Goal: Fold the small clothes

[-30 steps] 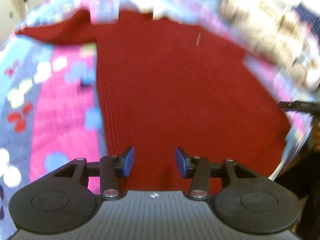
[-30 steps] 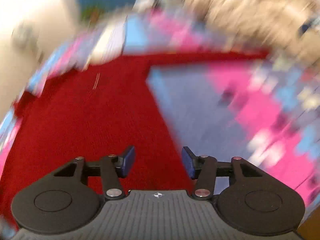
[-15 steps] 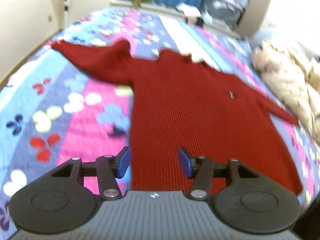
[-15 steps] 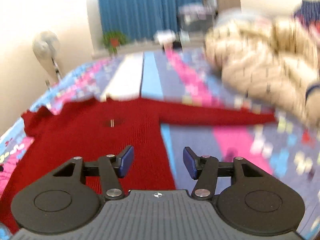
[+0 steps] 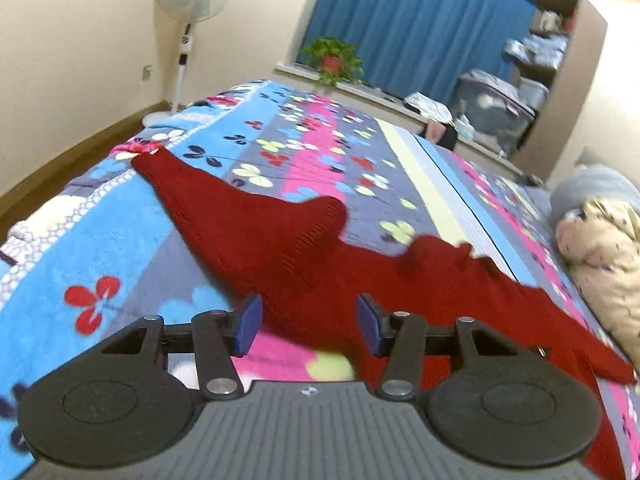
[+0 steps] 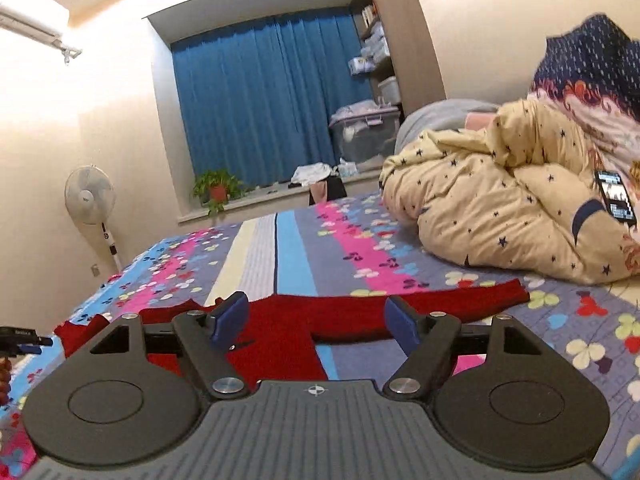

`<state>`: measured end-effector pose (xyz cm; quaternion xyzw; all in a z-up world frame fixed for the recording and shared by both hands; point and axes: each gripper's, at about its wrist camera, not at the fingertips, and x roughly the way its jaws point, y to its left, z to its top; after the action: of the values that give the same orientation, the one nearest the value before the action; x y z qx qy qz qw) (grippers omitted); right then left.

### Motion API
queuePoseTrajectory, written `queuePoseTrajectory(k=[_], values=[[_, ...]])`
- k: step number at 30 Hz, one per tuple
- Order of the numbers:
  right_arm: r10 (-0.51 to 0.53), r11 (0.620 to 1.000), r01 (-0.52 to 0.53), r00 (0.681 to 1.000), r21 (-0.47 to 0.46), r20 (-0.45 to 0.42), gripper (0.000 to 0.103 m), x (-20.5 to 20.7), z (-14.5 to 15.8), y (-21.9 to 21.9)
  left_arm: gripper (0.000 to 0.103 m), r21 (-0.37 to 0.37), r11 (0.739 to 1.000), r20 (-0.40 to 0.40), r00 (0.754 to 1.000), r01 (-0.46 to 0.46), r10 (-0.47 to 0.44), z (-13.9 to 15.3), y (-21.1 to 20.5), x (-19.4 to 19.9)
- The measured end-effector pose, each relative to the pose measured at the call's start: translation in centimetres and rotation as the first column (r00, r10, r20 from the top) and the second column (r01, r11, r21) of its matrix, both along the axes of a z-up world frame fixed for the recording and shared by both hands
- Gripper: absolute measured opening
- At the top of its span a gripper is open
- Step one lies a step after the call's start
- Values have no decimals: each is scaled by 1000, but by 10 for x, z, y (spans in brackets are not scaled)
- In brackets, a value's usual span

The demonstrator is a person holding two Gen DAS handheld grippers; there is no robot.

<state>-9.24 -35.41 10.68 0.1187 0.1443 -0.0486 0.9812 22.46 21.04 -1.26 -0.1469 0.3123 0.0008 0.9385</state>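
Observation:
A dark red knitted sweater [image 5: 304, 256] lies spread flat on the flowered bedspread [image 5: 100, 232], sleeves stretched out to both sides. My left gripper [image 5: 307, 322] is open and empty, above the sweater near its left armpit. In the right wrist view the sweater [image 6: 288, 320] lies low ahead, its right sleeve [image 6: 472, 298] reaching right. My right gripper [image 6: 316, 320] is open and empty, held above the sweater's right side. The left gripper's tip shows at the left edge of that view [image 6: 20, 338].
A cream star-print duvet [image 6: 520, 208] is heaped on the bed's right side with a phone [image 6: 614, 196] on it. A standing fan [image 5: 188, 12] is by the left wall. A potted plant [image 5: 332, 60] and a storage box [image 6: 364, 132] sit at the blue-curtained window.
Both grippers have tilted up from looking down at the sweater to looking across the bed into the room. Both stay open and empty. The sweater lies as before.

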Motion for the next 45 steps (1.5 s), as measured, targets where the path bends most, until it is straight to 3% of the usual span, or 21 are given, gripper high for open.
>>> queuePoseTrajectory(k=[4, 8, 15, 20, 26, 28, 29, 33, 37, 39, 43, 45], values=[[14, 1000, -14, 1000, -16, 14, 77, 0, -2, 5, 56, -57, 997, 29, 998, -53, 55, -18, 28, 36], [-1, 1000, 1, 1000, 6, -7, 76, 12, -6, 3, 56, -125, 982, 1, 990, -142, 143, -45, 64, 65], [2, 1000, -4, 998, -31, -64, 76, 34, -13, 15, 56, -256, 932, -60, 966, -257, 250, -82, 121, 110], [-6, 998, -1, 994, -64, -110, 76, 47, -18, 19, 56, -298, 919, -7, 963, -259, 269, -99, 141, 127], [-33, 998, 26, 990, -48, -136, 76, 52, -22, 19, 56, -307, 913, -20, 961, -268, 275, -98, 150, 150], [-28, 998, 20, 990, -56, -138, 76, 52, -21, 19, 33, -314, 906, -38, 957, -284, 287, -98, 151, 154], [-27, 998, 18, 990, -62, -141, 76, 53, -21, 20, 16, -320, 904, -63, 958, -285, 280, -99, 152, 155], [-24, 998, 15, 988, -59, -151, 76, 57, -23, 19, 14, -360, 887, -58, 956, -288, 287, -91, 163, 148], [-14, 999, 7, 990, -54, -142, 76, 58, -23, 19, 14, -345, 883, 12, 939, -319, 343, -57, 171, 120], [-6, 999, 0, 991, -50, -132, 76, 57, -23, 20, 14, -352, 858, 7, 915, -375, 402, -43, 173, 96], [8, 999, -12, 994, -43, -107, 76, 52, -21, 21, 14, -369, 793, -89, 868, -485, 489, -26, 171, 49], [18, 999, -21, 995, -32, -94, 76, 49, -20, 19, 15, -386, 746, -151, 835, -542, 529, -21, 171, 27]])
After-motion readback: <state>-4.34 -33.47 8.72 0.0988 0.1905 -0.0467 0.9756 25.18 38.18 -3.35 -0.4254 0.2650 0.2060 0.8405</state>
